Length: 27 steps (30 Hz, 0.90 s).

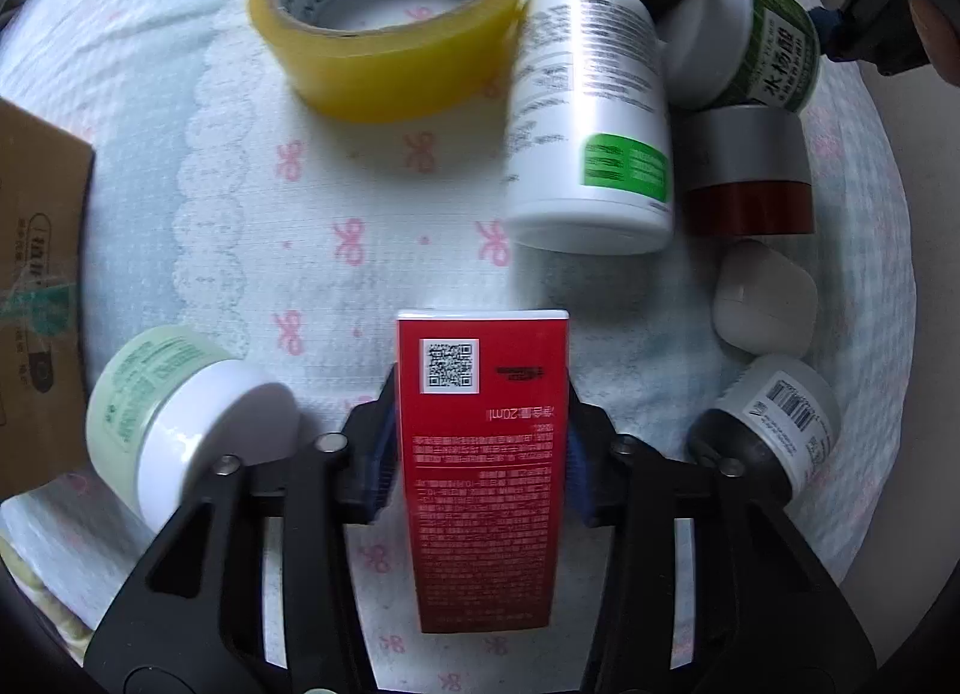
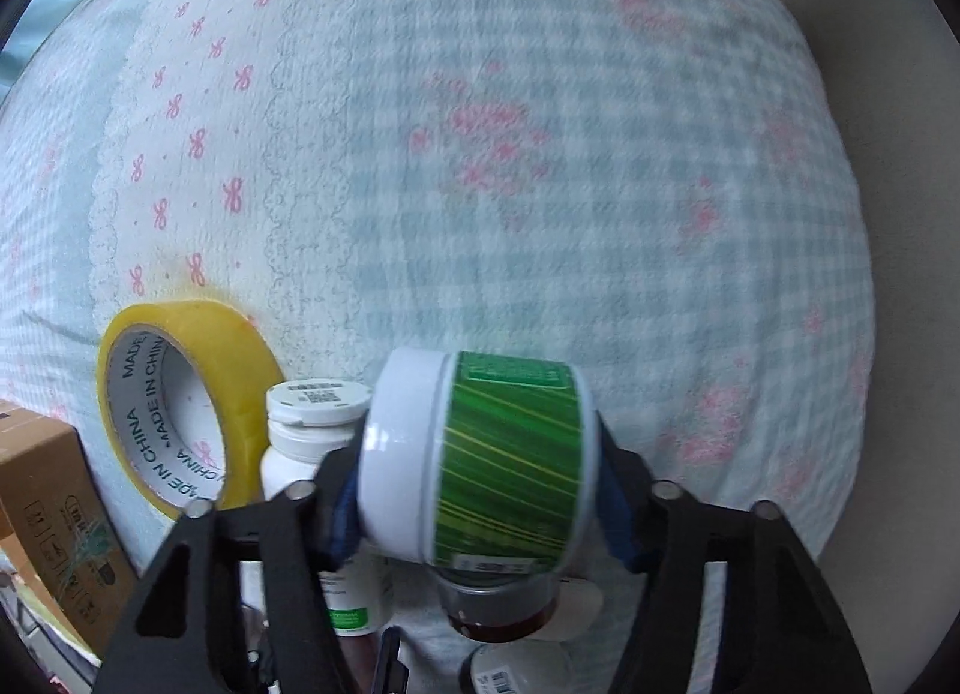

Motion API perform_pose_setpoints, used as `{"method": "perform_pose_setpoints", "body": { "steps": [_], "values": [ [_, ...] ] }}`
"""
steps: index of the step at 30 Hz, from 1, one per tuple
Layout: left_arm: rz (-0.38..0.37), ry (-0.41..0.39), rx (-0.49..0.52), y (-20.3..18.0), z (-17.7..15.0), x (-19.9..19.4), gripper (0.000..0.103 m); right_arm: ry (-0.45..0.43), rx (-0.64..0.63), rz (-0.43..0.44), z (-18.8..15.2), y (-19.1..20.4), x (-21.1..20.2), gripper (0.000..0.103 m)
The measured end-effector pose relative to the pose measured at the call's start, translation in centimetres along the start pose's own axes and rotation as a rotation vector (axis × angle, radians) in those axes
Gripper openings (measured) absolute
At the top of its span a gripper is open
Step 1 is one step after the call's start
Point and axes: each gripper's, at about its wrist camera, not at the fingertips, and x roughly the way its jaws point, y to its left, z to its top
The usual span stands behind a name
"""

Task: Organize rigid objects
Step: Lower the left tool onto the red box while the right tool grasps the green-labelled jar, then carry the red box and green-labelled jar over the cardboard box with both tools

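Observation:
My left gripper is shut on a red box with a QR code, held above the patterned cloth. My right gripper is shut on a green-labelled white jar, lying sideways between the pads; it also shows in the left wrist view at the top right. A white pill bottle lies beside a yellow tape roll. A silver-capped brown jar, a white pebble-shaped case, a dark-capped bottle and a pale green jar lie around.
A cardboard box stands at the left edge, also in the right wrist view. The cloth-covered surface stretches far ahead of the right gripper. A beige wall borders it on the right.

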Motion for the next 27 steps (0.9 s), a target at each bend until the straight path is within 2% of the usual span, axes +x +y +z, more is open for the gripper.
{"method": "perform_pose_setpoints", "body": {
  "steps": [10, 16, 21, 27],
  "values": [
    [-0.064, -0.036, -0.033, 1.1, -0.1, -1.7, 0.038, -0.045, -0.003, -0.006, -0.1, 0.0, 0.2, 0.053],
    [-0.094, -0.091, -0.061, 1.7, -0.3, -4.8, 0.038, -0.114, 0.009, -0.024, -2.1, -1.6, -4.1, 0.053],
    [-0.131, -0.182, -0.064, 1.6, -0.6, -10.0, 0.038, -0.182, 0.035, 0.009, -4.9, -2.6, -9.0, 0.053],
    [-0.183, -0.299, -0.066, 3.2, -0.8, -19.0, 0.038, -0.284, 0.024, 0.007, -9.8, -2.7, -16.1, 0.053]
  ]
}}
